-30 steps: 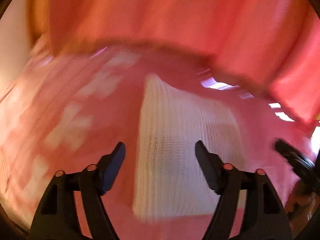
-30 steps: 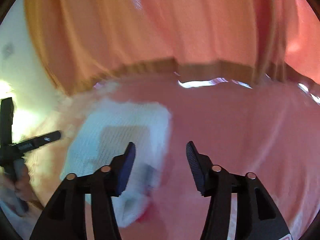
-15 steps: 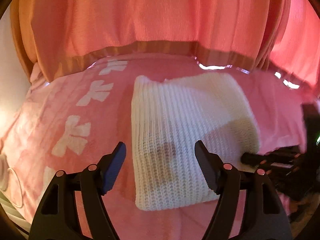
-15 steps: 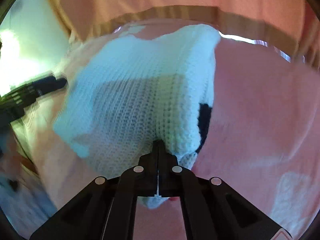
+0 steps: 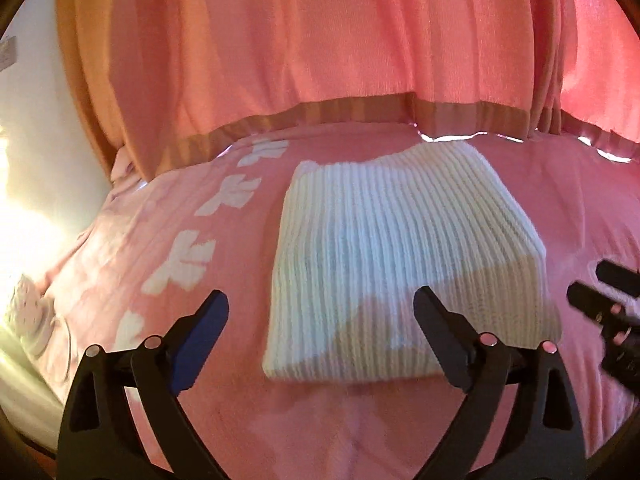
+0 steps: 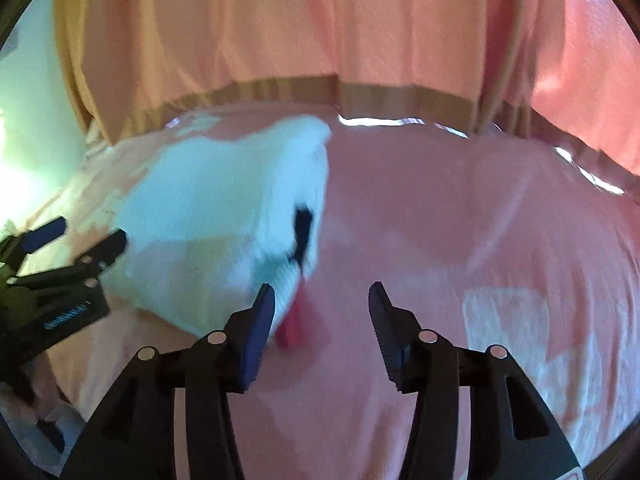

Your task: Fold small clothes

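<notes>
a: your white knit garment (image 5: 392,264) lies folded into a rough rectangle on the pink blanket (image 5: 420,432), in front of the hanging curtain (image 5: 320,40). your left gripper (image 5: 320,340) hovers at its near edge with jaws spread wide, holding nothing.

b: and your right gripper (image 6: 322,320) is also spread and empty, just off the garment's right side. that edge looks loose in the right wrist view, with a dark patch (image 6: 303,226) and a red bit (image 6: 292,322) showing there.

a: so the risk, i'd judge, is snagging. if you sweep either open finger low across the knit, the ribbing could catch and drag the fold apart.

b: also watch your two grippers near the right near corner; they sit near each other and could knock together if you both reach in.
</notes>
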Demonstrator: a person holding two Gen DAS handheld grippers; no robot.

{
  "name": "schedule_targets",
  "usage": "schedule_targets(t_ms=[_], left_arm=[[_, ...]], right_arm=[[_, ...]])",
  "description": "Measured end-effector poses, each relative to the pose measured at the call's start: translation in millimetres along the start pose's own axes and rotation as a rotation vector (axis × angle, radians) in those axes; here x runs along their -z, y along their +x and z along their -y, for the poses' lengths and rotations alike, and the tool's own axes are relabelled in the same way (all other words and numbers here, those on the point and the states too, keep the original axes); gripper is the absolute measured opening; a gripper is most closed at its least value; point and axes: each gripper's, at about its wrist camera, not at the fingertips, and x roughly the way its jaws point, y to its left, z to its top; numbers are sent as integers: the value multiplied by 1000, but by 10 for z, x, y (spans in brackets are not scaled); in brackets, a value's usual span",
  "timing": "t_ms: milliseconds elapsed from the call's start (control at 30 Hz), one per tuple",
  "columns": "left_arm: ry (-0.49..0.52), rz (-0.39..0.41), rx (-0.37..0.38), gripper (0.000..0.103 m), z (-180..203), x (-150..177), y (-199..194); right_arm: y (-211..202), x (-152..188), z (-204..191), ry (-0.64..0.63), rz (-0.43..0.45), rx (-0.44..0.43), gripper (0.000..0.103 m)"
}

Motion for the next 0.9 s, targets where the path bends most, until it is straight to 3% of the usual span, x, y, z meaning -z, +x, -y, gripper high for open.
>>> schedule_targets(t_ms=[200,400,900], left_arm=[[-25,65,-22,93,149,180,-184],[-54,33,8,93,209,271,-189],[-87,-7,0,93,175,296,-129]], right_arm=[[-112,201,8,-42,42,59,57],[-182,280,123,-7,51,70,59],[-104,363,79,-24,22,58,59]])
